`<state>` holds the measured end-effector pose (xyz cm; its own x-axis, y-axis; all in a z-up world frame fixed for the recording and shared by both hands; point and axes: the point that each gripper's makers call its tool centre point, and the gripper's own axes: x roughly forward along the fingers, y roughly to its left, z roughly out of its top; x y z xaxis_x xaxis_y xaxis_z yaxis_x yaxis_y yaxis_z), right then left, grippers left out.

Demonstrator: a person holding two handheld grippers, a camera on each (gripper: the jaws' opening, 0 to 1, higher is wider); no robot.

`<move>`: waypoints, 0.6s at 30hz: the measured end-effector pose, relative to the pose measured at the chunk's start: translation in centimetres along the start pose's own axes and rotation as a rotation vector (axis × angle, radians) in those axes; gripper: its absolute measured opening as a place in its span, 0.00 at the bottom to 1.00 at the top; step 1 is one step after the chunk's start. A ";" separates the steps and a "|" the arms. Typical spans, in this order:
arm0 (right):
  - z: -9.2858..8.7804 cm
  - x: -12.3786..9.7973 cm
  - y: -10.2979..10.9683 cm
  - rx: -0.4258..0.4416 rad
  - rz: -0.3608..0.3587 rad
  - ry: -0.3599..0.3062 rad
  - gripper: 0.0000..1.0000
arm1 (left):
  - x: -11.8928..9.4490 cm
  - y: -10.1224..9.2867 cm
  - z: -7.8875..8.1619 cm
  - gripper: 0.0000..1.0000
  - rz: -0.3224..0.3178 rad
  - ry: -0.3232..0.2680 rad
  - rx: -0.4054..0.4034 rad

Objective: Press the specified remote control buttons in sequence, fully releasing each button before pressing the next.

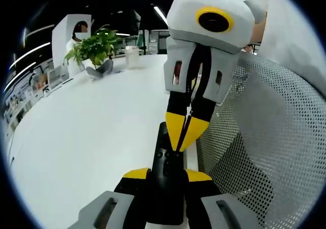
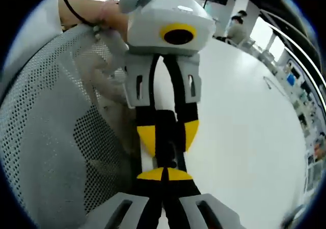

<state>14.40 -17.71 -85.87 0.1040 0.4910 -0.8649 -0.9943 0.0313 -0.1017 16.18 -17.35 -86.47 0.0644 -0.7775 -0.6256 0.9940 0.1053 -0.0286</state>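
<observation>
A black remote control [image 1: 165,191] lies lengthwise between the yellow-tipped jaws of my left gripper [image 1: 167,174], which is shut on it at the near edge of a white table [image 1: 86,132]. My right gripper [image 1: 182,135] reaches down from the upper right with its jaws closed together, and its tips rest on the remote's upper face among the buttons. In the right gripper view, my right gripper [image 2: 164,174] shows its pressed-together tips at the bottom, against the remote [image 2: 166,118]. My left gripper [image 2: 168,136] faces it from above and clamps the remote's sides.
A grey mesh chair back [image 1: 270,137] [image 2: 46,127] stands close beside the grippers. A potted plant [image 1: 94,46] and a white container [image 1: 132,56] sit at the table's far end. A hand [image 2: 109,15] holds the left gripper. People [image 2: 237,28] sit farther off.
</observation>
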 end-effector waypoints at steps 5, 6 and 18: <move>-0.1 0.1 -0.2 -0.016 0.004 0.016 0.00 | 0.0 0.0 0.0 0.25 0.000 0.003 -0.001; 0.0 0.1 -0.2 -0.020 0.005 0.016 0.00 | 0.0 0.0 0.0 0.25 0.000 0.005 0.000; 0.5 0.7 0.2 -0.114 0.058 0.069 0.00 | 0.0 -0.1 -0.1 0.25 0.001 0.013 0.001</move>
<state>14.31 -16.88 -86.26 0.0516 0.4279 -0.9023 -0.9901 -0.0963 -0.1023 16.13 -17.34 -86.53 0.0642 -0.7693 -0.6357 0.9941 0.1054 -0.0272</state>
